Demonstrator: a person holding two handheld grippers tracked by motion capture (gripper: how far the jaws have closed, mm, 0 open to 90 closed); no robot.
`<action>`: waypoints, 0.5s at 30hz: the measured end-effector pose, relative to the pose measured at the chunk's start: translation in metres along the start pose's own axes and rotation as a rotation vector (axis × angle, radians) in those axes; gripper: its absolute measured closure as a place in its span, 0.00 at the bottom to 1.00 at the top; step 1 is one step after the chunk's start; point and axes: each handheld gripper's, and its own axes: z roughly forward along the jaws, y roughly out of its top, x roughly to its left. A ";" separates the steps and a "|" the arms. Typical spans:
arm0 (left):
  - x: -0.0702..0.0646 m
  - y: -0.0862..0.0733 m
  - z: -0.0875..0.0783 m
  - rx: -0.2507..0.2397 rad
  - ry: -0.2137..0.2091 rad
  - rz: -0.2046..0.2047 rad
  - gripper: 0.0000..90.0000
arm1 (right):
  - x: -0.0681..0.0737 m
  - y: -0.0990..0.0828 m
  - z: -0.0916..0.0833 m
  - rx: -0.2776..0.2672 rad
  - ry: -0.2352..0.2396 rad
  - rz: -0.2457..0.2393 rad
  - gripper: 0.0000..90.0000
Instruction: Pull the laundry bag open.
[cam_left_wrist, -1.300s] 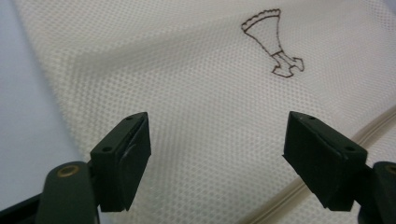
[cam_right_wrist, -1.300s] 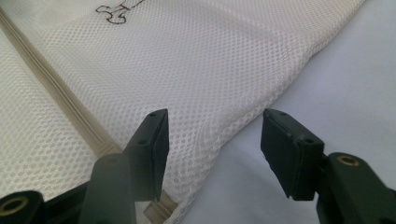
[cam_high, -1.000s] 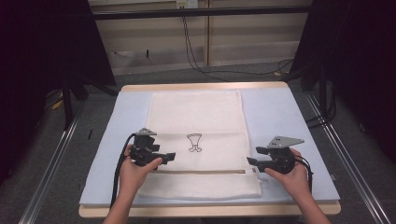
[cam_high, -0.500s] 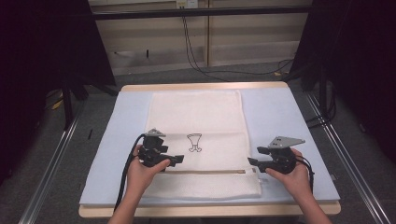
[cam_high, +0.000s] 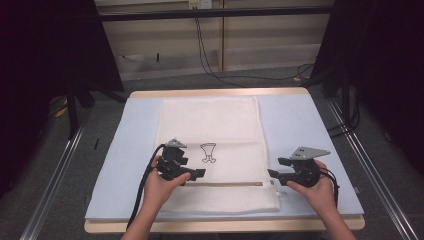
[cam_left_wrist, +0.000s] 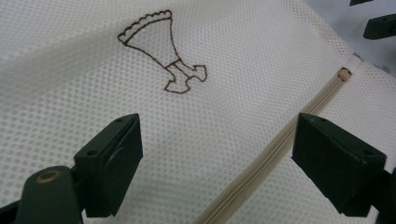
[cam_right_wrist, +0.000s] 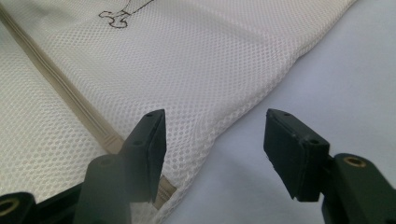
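left gripper (cam_high: 195, 174), held in the person's left hand (cam_high: 159, 186), hovers over the near-left part of the mesh laundry bag (cam_high: 210, 125); its jaws stand wide apart and have just been opening, with only bare mesh and a stretch of the zipper (cam_left_wrist: 261, 161) seen between them, nothing pinched. right gripper (cam_high: 274, 175), in the right hand (cam_high: 315, 189), sits at the bag's near-right edge, jaws apart, one over the mesh beside the zipper's end, the other over the pale blue mat (cam_high: 295, 120). the bag lies flat at the middle of the mat, its embroidered emblem (cam_high: 209, 152) just far-right of the left gripper. the mat covers a wooden table (cam_high: 220, 92).
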 end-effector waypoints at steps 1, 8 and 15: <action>-0.002 0.001 0.002 -0.005 -0.008 -0.005 0.18 | 0.000 -0.001 -0.001 -0.002 0.001 0.002 0.44; -0.010 0.008 0.009 -0.014 -0.033 0.012 0.18 | 0.000 -0.006 -0.009 -0.008 -0.013 0.011 0.46; -0.019 0.014 0.018 -0.011 -0.064 0.024 0.18 | 0.001 -0.011 -0.014 -0.018 -0.033 0.017 0.47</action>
